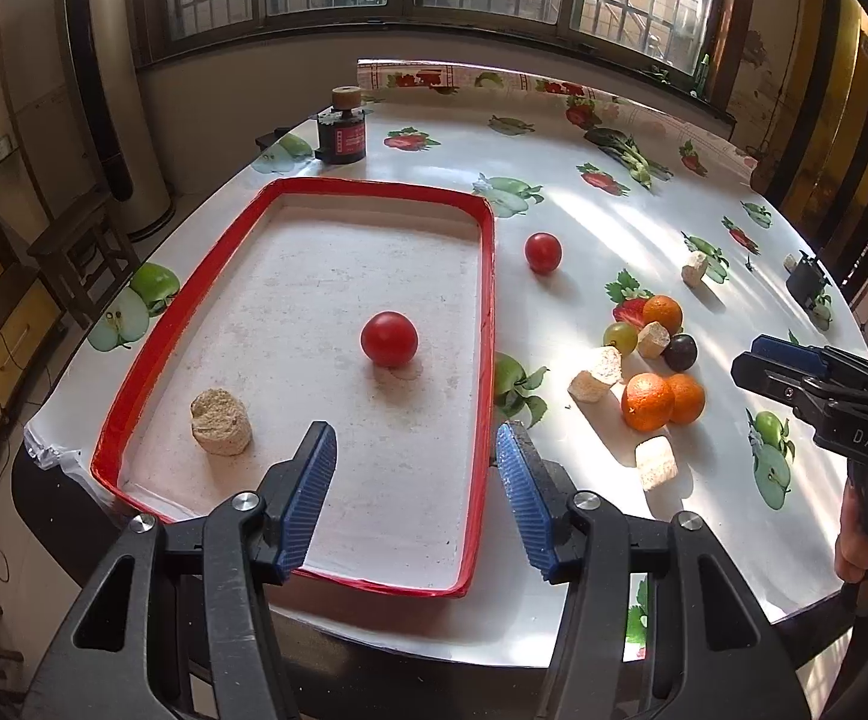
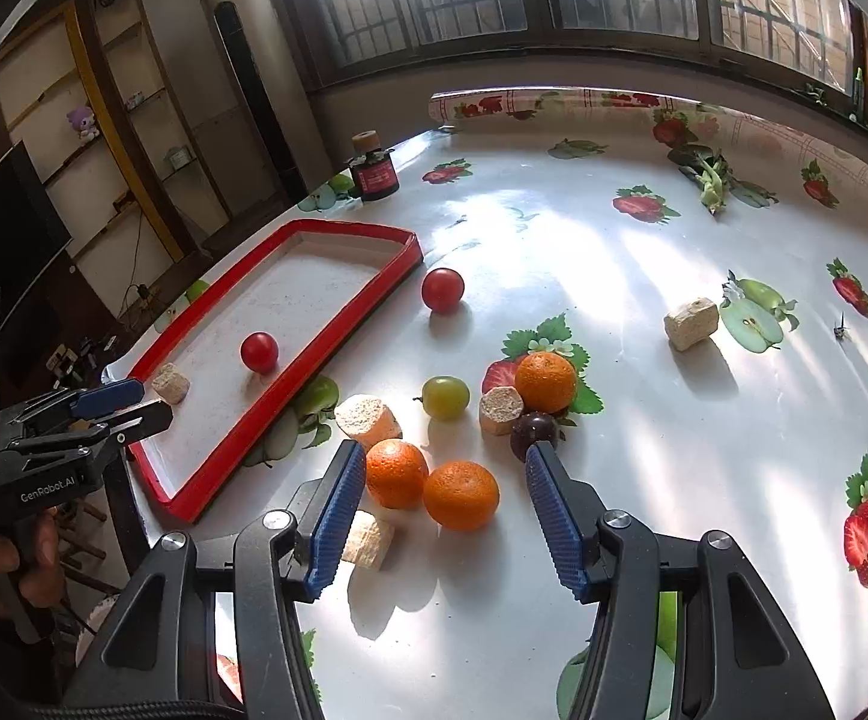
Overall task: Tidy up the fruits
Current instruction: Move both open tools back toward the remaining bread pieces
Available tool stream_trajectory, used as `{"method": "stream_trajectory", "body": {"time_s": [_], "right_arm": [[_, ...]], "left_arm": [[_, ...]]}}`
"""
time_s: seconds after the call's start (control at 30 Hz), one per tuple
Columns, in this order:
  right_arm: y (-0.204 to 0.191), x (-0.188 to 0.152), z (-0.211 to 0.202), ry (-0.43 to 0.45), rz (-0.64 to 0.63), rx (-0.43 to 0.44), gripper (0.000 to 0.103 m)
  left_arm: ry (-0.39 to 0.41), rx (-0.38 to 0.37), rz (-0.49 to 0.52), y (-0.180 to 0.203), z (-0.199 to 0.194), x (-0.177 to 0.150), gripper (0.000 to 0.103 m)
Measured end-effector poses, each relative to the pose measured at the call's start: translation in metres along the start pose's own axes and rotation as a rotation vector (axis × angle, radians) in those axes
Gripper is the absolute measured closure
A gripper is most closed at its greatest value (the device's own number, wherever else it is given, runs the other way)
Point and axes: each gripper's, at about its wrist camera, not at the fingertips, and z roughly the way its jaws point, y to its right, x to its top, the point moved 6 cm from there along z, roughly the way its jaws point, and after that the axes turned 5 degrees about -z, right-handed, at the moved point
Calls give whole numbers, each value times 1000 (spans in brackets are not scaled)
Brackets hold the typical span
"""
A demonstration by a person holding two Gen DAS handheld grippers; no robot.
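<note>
from your left wrist camera, your left gripper hangs over the near end of the red-rimmed tray, jaws apart and nothing between them. inside the tray lie a red tomato near the middle and a tan crumbly block toward the near left corner. just outside the tray's right rim a second tomato sits on the fruit-print tablecloth. further right of the tray is the clutter: two oranges touching each other, a third orange, a green grape, a dark plum, with pale blocks scattered among them. a dark jar stands beyond the tray's far end. your right gripper shows at the right edge; whether it is open you cannot tell from here.

from your right wrist camera, your right gripper stands open above the table, right of the tray's near corner, holding nothing. the two oranges lie between its blue pads in this view, untouched. a pale block lies just beside the left pad, another between the oranges and the tray. the plum sits by the right fingertip.
</note>
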Motion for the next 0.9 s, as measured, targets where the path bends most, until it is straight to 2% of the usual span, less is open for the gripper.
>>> {"method": "stream_trajectory", "body": {"time_s": [0.67, 0.9], "right_arm": [[32, -30, -6, -22, 62, -41, 45], [39, -34, -4, -25, 74, -43, 45]], "left_arm": [[-60, -123, 117, 80, 6, -25, 49], [-107, -167, 139, 100, 18, -35, 49]]}}
